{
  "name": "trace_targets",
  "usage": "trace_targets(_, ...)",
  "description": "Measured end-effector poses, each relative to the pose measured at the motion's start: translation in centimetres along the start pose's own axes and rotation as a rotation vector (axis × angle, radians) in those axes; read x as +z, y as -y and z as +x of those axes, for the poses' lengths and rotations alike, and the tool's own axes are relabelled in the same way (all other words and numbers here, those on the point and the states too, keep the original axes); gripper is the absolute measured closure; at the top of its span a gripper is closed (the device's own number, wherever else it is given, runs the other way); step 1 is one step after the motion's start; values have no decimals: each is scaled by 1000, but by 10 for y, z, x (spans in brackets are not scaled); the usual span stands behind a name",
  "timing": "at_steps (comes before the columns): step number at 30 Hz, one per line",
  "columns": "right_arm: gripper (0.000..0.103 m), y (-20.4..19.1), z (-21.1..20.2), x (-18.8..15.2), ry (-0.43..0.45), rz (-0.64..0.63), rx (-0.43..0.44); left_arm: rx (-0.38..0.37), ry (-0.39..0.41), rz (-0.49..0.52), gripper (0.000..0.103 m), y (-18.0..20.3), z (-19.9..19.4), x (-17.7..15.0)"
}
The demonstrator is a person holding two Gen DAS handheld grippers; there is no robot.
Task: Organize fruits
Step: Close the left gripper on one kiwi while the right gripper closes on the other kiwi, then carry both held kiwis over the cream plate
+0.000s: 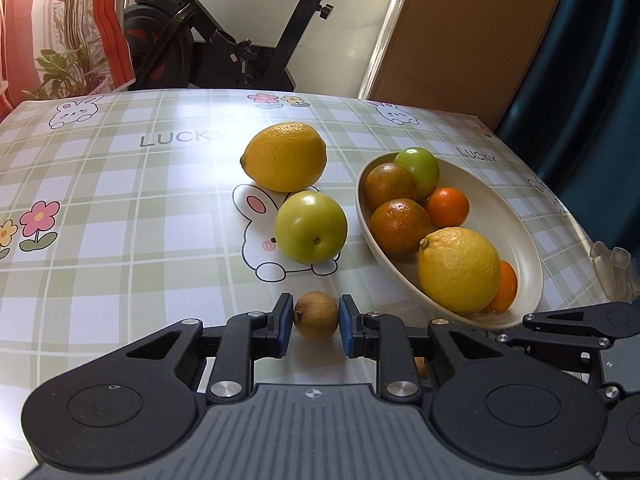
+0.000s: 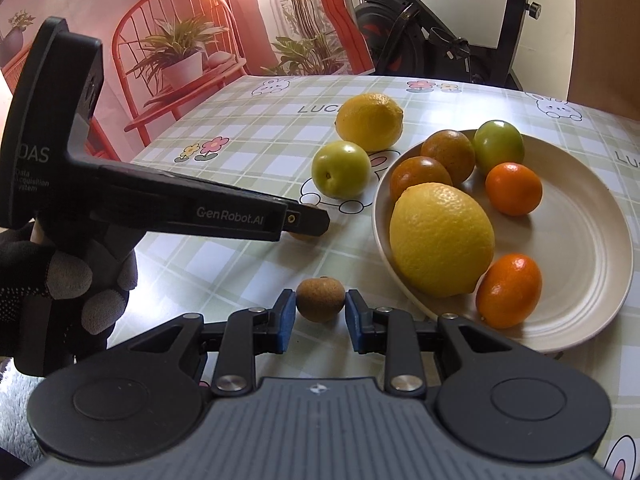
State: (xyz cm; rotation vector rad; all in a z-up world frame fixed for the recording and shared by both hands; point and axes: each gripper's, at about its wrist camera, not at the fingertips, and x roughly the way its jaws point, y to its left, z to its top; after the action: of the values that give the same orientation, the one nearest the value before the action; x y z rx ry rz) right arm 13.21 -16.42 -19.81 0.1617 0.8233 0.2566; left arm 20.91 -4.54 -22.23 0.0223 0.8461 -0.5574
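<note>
In the right wrist view, the left hand-held gripper (image 2: 316,220) hides most of a small brown round fruit (image 2: 306,235); a small orange citrus (image 1: 505,286) sits half behind the big yellow lemon (image 1: 459,270).

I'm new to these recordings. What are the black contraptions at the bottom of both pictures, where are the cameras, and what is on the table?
Each picture comes from a camera mounted on a hand-held two-finger gripper; a person holds one in each hand. The left gripper is closed on a small brown fruit. The right gripper is closed on another small brown fruit. Its view also shows the left gripper and a gloved hand. The checked tablecloth holds a loose lemon, a loose green fruit and a cream plate of fruit.
</note>
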Motion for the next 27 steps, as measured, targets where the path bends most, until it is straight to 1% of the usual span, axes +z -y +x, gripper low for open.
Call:
trace_targets(3, 74, 2, 0, 0, 3, 11, -1, -5, -1, -14, 77, -1, -8, -10)
trace_targets(8, 74, 4, -2, -3, 10, 38, 7, 13, 8, -25, 77, -1, -19, -23)
trace_targets(12, 73, 6, 0, -4, 5, 55, 8, 27, 38, -43, 77, 1, -28, -30)
trace_targets(16, 74, 7, 0, -6, -2, 72, 10, 31, 60, -49, 77, 4, -37, -34)
trace_targets(27, 78, 1, -9, -2, 38, 48, 19, 21, 111, -80, 77, 8, -53, -33)
